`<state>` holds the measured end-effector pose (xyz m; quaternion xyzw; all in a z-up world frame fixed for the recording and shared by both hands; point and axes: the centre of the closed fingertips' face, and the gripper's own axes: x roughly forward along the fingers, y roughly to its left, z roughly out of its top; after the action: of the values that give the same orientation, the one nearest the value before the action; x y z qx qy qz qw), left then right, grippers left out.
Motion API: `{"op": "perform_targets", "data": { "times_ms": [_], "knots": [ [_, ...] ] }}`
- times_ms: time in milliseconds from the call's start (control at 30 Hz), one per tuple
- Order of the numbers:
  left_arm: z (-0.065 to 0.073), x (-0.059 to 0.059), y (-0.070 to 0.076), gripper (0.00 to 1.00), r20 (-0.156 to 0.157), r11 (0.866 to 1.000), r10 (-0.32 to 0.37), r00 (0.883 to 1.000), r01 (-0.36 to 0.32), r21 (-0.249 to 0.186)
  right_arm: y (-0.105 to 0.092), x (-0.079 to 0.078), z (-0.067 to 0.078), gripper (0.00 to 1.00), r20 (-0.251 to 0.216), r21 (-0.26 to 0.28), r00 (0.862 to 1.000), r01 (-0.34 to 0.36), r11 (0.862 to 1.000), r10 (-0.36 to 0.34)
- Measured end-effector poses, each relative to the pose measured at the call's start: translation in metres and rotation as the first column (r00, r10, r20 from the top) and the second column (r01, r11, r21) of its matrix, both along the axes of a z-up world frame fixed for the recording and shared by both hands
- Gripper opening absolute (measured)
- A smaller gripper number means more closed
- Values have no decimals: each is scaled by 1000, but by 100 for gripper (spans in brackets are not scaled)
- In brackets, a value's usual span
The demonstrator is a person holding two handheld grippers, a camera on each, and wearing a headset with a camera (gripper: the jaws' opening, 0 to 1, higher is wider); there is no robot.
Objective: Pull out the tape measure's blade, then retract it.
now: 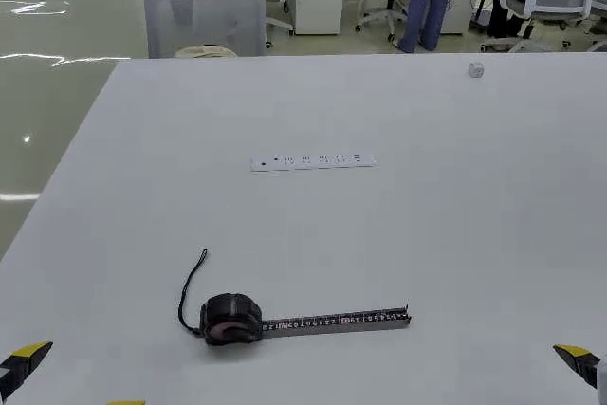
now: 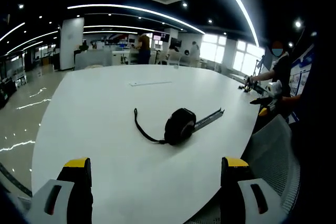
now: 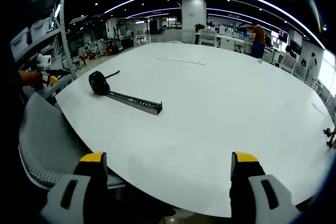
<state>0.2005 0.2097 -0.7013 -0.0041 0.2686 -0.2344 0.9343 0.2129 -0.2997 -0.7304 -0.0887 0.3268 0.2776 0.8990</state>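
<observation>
The left gripper (image 2: pixel 156 163) has its yellow-tipped jaws spread wide and grips nothing, poised off the near edge of the white table (image 1: pixel 427 215). The right gripper (image 3: pixel 169 157) is likewise wide open and empty, at the near edge further right. Between them, towards the near edge, lies the tape measure (image 1: pixel 230 319), a rounded black case on its side. Its blade (image 1: pixel 337 321) is partly drawn out, running flat along the tabletop to the right and ending in a small hook. A thin black wrist strap (image 1: pixel 190 286) curls away from the case's left side. Bare matte tabletop separates both grippers from the tape. Farther back lies a flat white power strip (image 1: pixel 313 161), and a grey mesh chair (image 1: pixel 206 24) stands at the far edge.
</observation>
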Motion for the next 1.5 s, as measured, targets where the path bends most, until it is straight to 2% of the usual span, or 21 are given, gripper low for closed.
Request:
{"op": "perform_targets", "data": {
  "times_ms": [100,267,367,533,633,767,867,933,1000,1033,1100,1200,1333,1433,1500],
  "knots": [
    [-1,2,1,100,-7,1000,-3,1000,3,7,2,2,2,100,2,12,1000,4,1000,-4],
    [2,8,-1,100,5,1000,7,1000,-7,8,7,4,-1,100,3,14,1000,-3,1000,3],
    [2,11,-4,100,2,999,31,1000,-31,-31,10,3,-4,100,-3,16,1000,-5,1000,5],
    [6,14,-3,100,13,997,69,998,-68,-41,16,3,0,98,3,24,1000,-20,1000,20],
    [9,16,-4,100,23,996,77,997,-76,-35,15,4,-2,97,14,-11,999,-52,999,52],
    [12,19,-7,100,41,996,85,996,-84,-24,18,7,0,95,18,-8,998,-64,998,65],
    [14,22,-10,100,56,996,92,994,-93,13,19,10,3,94,25,-10,997,-75,997,76],
    [15,23,-11,100,65,995,95,993,-97,21,20,12,5,93,31,-13,996,-83,996,84],
    [17,26,-15,100,70,995,105,992,-105,-1,19,16,6,92,35,-13,995,-91,996,91],
    [20,28,-17,100,86,993,117,989,-116,-23,19,18,8,92,39,-12,995,-95,995,95],
    [22,31,-20,100,78,990,140,987,-139,-30,19,22,10,92,44,-14,994,-100,995,101],
    [25,35,-27,100,83,989,145,986,-143,-23,24,25,14,93,47,-22,992,-119,993,120],
    [31,40,-38,100,95,990,143,985,-143,-12,29,30,12,93,39,-46,985,-168,985,169],
    [36,43,-47,100,112,990,140,984,-140,-7,36,36,15,100,41,-38,979,-200,979,201],
    [33,45,-55,100,108,993,120,987,-121,-4,39,39,17,100,34,-53,973,-224,973,226]
  ]
}}
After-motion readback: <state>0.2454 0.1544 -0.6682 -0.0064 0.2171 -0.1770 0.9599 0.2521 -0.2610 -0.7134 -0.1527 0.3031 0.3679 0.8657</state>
